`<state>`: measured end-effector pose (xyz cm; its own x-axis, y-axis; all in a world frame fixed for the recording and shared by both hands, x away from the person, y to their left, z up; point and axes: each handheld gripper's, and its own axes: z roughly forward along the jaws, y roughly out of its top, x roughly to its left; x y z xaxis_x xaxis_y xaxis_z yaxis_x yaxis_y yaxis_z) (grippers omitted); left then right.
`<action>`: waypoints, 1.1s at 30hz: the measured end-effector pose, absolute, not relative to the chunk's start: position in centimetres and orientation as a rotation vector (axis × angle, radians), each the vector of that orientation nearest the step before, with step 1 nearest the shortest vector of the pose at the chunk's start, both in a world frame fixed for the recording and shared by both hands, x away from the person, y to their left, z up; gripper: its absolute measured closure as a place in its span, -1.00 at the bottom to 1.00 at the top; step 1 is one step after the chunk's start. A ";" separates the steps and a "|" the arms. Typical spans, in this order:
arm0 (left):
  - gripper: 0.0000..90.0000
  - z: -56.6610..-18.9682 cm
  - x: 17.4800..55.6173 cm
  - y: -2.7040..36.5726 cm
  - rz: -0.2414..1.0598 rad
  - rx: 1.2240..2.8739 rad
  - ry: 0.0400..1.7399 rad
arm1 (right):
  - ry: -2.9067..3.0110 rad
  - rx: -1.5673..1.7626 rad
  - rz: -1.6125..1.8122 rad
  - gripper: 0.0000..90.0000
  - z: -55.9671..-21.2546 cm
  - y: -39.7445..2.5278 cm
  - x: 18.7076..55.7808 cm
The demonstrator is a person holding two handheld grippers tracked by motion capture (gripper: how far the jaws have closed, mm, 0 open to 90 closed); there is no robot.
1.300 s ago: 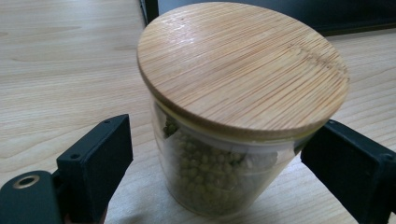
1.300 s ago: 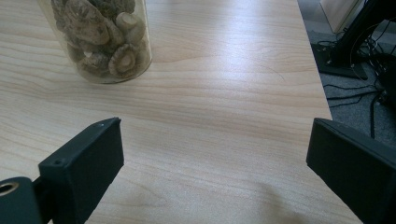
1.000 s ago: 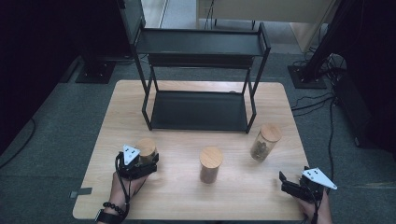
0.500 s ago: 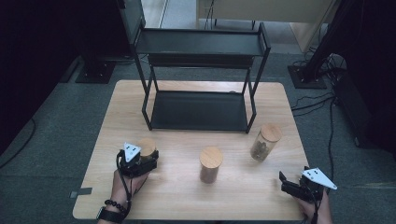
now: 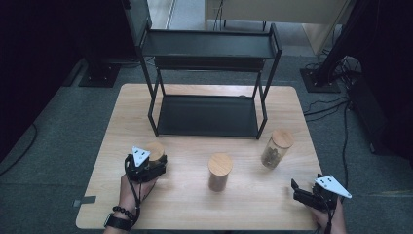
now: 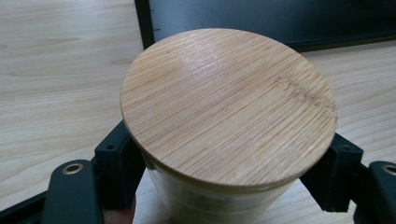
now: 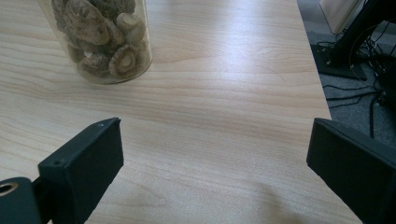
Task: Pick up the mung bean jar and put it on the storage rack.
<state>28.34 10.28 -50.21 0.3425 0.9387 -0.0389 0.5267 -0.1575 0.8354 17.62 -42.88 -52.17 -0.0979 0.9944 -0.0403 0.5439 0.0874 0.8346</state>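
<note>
The left tool [image 6: 224, 186] clamps a wood-lidded jar [image 6: 229, 102] on the bench [image 5: 195, 204]. The right tool [image 7: 215, 163] gapes wide, holding nothing, near a mushroom jar [image 7: 100, 37].

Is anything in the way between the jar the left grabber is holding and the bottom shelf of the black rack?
Nothing visible. The left gripper holds the jar near the rack, with only bare table between them. The other jars stand off to the right.
</note>
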 end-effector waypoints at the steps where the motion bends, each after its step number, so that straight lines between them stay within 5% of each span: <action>1: -0.43 -50.2 28.4 10.2 0.651 1.810 1.294 | 1.722 1.525 0.888 -0.92 -52.2 -42.9 17.6; 33: -0.43 -49.2 32.5 6.4 0.651 1.832 1.306 | 1.730 1.517 0.892 -0.92 -52.2 -42.8 17.6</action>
